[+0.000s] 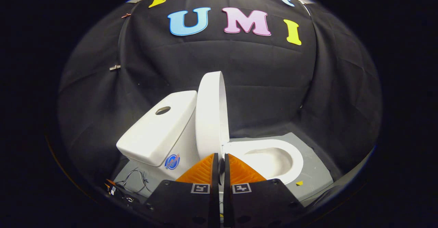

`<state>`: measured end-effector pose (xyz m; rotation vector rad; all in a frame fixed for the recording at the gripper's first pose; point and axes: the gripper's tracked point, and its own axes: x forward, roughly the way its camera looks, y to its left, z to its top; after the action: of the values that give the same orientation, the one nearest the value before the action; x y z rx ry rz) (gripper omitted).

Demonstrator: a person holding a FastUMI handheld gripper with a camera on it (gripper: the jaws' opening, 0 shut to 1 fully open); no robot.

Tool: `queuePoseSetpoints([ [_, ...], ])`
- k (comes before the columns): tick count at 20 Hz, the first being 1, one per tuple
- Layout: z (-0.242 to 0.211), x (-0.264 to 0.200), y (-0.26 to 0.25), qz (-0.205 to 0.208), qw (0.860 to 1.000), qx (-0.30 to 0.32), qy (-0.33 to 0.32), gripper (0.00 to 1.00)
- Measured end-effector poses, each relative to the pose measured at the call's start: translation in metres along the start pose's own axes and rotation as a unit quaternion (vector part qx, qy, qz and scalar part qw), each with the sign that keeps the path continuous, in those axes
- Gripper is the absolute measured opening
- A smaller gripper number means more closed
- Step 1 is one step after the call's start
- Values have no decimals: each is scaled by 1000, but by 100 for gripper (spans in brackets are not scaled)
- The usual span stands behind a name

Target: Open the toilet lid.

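Toilet lid (pixel 211 113) stands raised, upright, long axis vertical, edge-on to the fingers, leaning back against the tank (pixel 160 127) on its left; open bowl (pixel 273 158) lies to its right. Gripper (pixel 221 159) clenched, fingers nearly together, holding nothing, just near of the lid's base.

The gripper (pixel 220 163) sits low in the centre of the frame, pointing forward, its two jaws drawn together with only a thin slit between them and nothing gripped between them.
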<state>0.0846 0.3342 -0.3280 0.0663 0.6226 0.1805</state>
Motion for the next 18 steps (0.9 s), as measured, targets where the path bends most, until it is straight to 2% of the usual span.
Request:
queuePoseSetpoints([
  [10,-9,2,57,14,998,-55,0,9],
  [18,-8,2,57,3,998,-56,-1,9],
])
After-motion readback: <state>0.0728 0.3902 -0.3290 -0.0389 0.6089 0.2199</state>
